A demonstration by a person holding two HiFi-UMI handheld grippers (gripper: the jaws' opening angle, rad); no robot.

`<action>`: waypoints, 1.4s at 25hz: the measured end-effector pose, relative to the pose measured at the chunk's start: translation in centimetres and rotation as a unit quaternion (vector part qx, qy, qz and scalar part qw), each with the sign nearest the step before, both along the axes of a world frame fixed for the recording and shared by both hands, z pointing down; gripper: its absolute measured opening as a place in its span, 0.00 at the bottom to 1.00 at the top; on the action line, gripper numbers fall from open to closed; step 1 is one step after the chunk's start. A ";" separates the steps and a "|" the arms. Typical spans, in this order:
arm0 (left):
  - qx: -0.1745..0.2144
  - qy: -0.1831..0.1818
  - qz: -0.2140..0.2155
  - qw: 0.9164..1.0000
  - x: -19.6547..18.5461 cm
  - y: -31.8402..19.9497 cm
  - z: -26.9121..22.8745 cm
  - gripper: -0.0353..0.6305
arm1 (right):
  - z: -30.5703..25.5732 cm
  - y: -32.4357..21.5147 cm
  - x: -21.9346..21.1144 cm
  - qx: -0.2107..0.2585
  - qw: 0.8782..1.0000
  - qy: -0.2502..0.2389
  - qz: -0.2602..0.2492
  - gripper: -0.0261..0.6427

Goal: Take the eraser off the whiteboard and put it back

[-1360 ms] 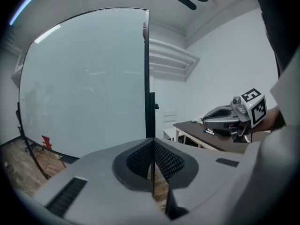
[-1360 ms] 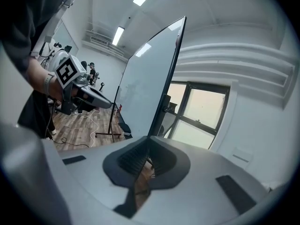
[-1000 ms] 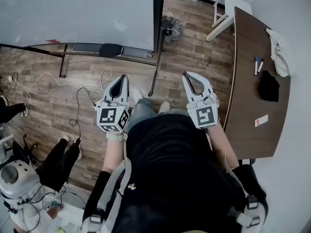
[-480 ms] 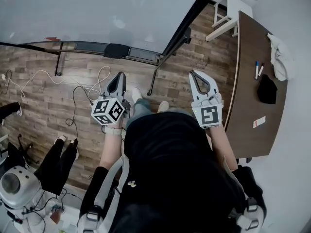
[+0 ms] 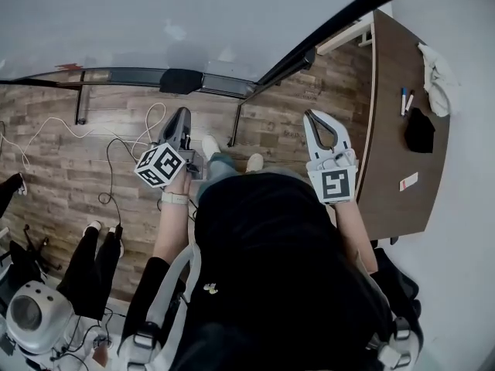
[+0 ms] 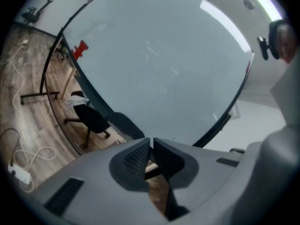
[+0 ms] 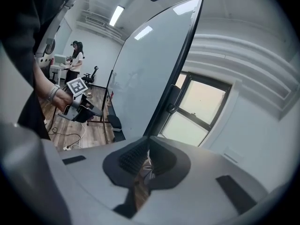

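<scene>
Left gripper (image 5: 181, 114) rolled over since before, fingers (image 6: 136, 159) together and empty; right gripper (image 5: 315, 116) likewise, apparently empty

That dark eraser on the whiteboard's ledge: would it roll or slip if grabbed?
Probably no rolling: the eraser looks like a low block lying along the tray. It seems small beside the whiteboard, so likely light. Its dark surface looks matte, so slipping seems unlikely.

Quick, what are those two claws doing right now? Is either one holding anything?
Left claw: closed, holding nothing.
Right claw: closed, holding nothing.
</scene>
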State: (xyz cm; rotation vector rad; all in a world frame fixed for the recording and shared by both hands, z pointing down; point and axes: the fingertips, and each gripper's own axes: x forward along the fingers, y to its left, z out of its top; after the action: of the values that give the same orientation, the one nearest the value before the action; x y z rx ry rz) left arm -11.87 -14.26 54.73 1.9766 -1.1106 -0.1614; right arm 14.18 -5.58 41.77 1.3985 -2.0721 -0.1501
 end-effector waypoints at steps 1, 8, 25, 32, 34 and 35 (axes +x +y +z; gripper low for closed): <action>-0.011 0.016 -0.002 1.000 0.0 -0.3 0.5 0.08 | 0.1 0.0 0.0 -0.002 1.000 0.003 0.003 0.07; -0.056 0.087 -0.002 0.995 0.2 -2.1 2.9 0.25 | 0.2 0.1 0.2 -0.011 0.999 0.016 0.027 0.07; -0.107 0.161 0.003 0.981 -0.1 -6.6 6.0 0.37 | 1.3 0.7 0.6 -0.036 0.994 0.029 0.096 0.07; -0.123 0.176 0.006 0.977 0.6 -7.8 6.9 0.37 | 1.7 1.0 0.9 -0.041 0.992 0.029 0.119 0.07; -0.131 0.182 0.002 0.974 0.7 -8.1 7.2 0.37 | 1.7 1.1 1.1 -0.042 0.991 0.029 0.124 0.07; -0.134 0.184 0.000 0.974 0.7 -8.2 7.3 0.37 | 1.7 1.1 1.1 -0.043 0.991 0.031 0.126 0.07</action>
State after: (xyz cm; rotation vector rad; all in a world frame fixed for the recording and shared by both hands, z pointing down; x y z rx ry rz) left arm -11.18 -22.49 62.01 1.6250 -0.8415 -0.3439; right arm 15.33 -4.51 43.51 1.5659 -1.8128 0.0019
